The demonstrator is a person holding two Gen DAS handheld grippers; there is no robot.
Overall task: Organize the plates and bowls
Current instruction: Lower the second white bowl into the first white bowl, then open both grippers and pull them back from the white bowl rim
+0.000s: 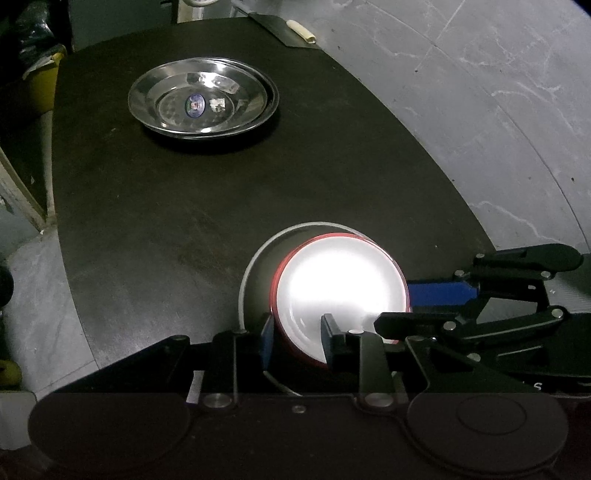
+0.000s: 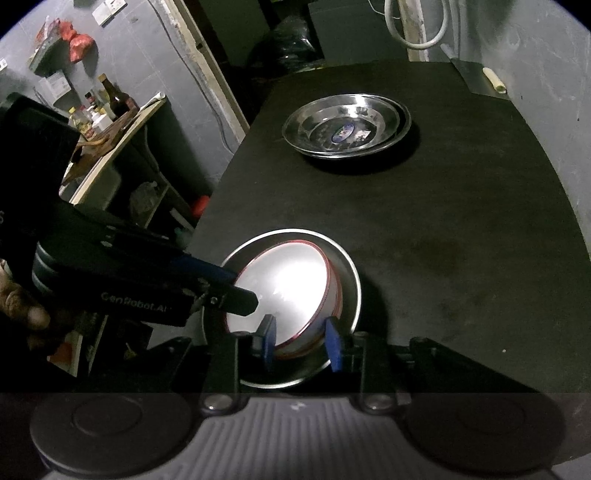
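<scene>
A white bowl with a red rim sits tilted inside a larger steel bowl near the front of the black table. My left gripper is shut on the white bowl's near rim. My right gripper straddles the white bowl's rim from the other side, its blue pads on either side of the wall; the steel bowl lies under it. The right gripper also shows in the left wrist view, and the left gripper in the right wrist view. Two stacked steel plates lie at the far end.
The black table has a curved edge with grey floor to the right. A dark mat with a white roll lies beyond the table. Shelves with bottles stand to the left.
</scene>
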